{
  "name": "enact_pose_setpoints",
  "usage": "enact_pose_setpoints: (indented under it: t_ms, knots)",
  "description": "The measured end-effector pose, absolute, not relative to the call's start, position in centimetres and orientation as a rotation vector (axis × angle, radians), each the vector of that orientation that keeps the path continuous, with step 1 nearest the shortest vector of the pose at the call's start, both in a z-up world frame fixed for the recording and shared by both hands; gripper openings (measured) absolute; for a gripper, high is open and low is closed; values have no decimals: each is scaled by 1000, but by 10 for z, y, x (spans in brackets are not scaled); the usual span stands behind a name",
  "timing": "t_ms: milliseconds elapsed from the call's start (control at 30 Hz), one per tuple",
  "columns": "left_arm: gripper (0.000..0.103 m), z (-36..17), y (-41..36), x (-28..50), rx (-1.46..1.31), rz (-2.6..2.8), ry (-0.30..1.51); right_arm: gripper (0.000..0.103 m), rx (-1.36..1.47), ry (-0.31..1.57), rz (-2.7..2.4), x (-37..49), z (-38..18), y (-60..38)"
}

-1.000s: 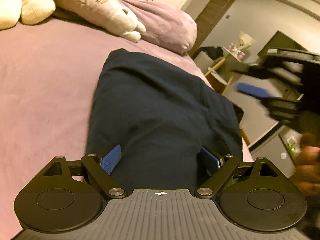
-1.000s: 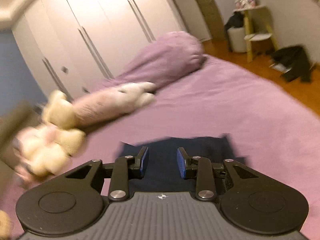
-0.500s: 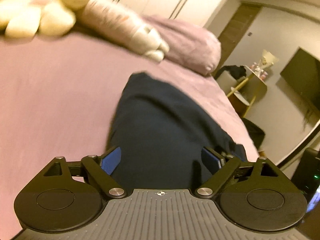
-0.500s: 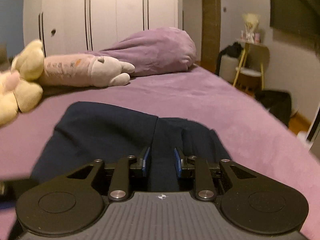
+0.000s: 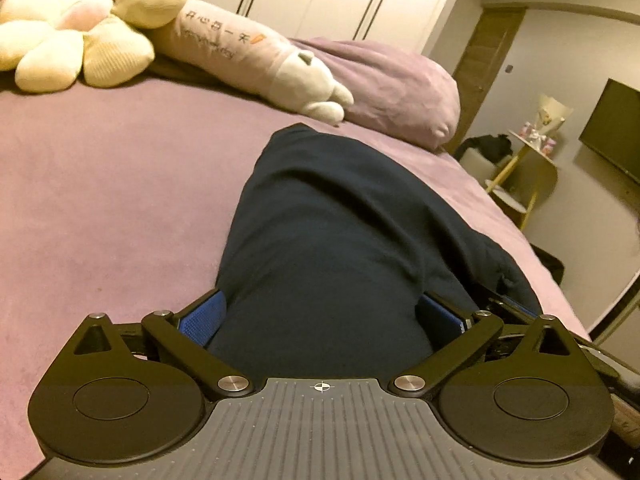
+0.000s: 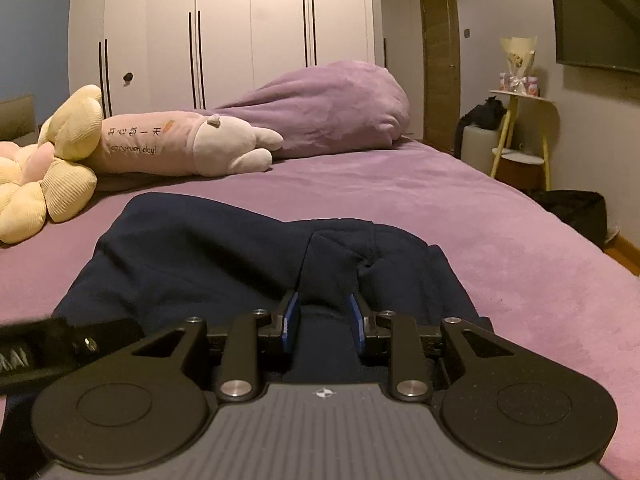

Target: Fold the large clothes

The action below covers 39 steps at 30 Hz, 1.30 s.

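On the purple bed [image 6: 460, 208] lies one dark navy garment [image 5: 340, 248], folded into a long bundle that runs away from both cameras toward the pillows. Two grippers work at its near end. The left gripper [image 5: 320, 316] has just been opening and now stands spread as wide as it goes, one blue pad on each side of the bundle; the cloth bulges between the pads, but whether they press it cannot be told. The right gripper [image 6: 323, 320] has its jaws drawn narrow, with a ridge of the navy cloth rising between the blue pads; they appear to pinch that fold. In the right wrist view a black part of the left gripper shows at the left edge.

Two soft toys rest at the head of the bed: one cream flower-shaped plush [image 5: 72, 40] and one long pink plush bolster with printed lettering [image 6: 172, 140]. Beside them sits one bunched purple duvet [image 6: 332, 108].

Behind stands a white wardrobe [image 6: 224, 28] with dark handle strips. To the right are a brown door [image 6: 440, 52], one wall-mounted television [image 6: 596, 20], and one small side table [image 6: 524, 120] bearing a wrapped bouquet.
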<state>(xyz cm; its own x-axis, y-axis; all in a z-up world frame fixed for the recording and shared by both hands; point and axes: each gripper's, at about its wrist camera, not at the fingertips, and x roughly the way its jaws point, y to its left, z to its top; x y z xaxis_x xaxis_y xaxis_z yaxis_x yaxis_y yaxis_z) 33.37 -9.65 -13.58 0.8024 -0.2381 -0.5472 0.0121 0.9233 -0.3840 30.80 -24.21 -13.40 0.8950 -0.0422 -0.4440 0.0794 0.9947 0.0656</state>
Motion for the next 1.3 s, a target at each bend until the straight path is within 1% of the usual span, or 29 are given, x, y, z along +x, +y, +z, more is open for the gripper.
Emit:
enact_pose_setpoints:
  t_ms: [133,233,333,367,400,567,767,800,833,867,900,967,1000,1067,1167,1200,1267,1300]
  knots:
    - [103,-125,-80,330,-414,-163,672,30,202,466,-3,297,-117,-257]
    - [103,-116,-72,314,-417,-162,681,40,322,472,32,264,-98,-271]
    - [103,-114,-66,296,-453,-178,700,53,435,461,56,210,-89,-285]
    - [103,-115,-63,290,-476,-173,705,67,471,489,55,191,-89,-290]
    - [103,-115,-60,284,-501,-172,713,69,507,520,58,176,-93,-294]
    - [103,-106,-50,259,-507,-194,725,69,745,632,114,123,-113,-316]
    - [103,-92,-48,234,-373,-168,752,69,799,672,178,118,-117,-313]
    - [103,-92,-46,230,-364,-169,750,67,820,680,187,121,-119,-312]
    - [103,-91,-45,227,-358,-164,753,61,839,694,191,125,-121,-311]
    - [103,-90,-45,224,-352,-156,759,46,845,701,188,128,-122,-309]
    - [103,-89,-44,222,-347,-149,767,38,833,701,172,130,-120,-307]
    - [103,-85,-45,218,-326,-141,767,31,793,660,153,128,-107,-305]
    - [103,-85,-47,218,-309,-137,767,29,762,637,134,125,-101,-305]
    - [103,-87,-50,218,-284,-136,778,28,688,618,73,125,-93,-305]
    - [103,-96,-52,220,-295,-140,821,29,601,670,32,135,-110,-301]
    - [103,-98,-51,220,-303,-137,827,33,555,678,16,137,-116,-297]
    - [103,-98,-49,220,-298,-127,820,37,528,674,-1,135,-116,-293]
    - [103,-97,-46,221,-295,-127,822,43,533,674,3,134,-112,-294]
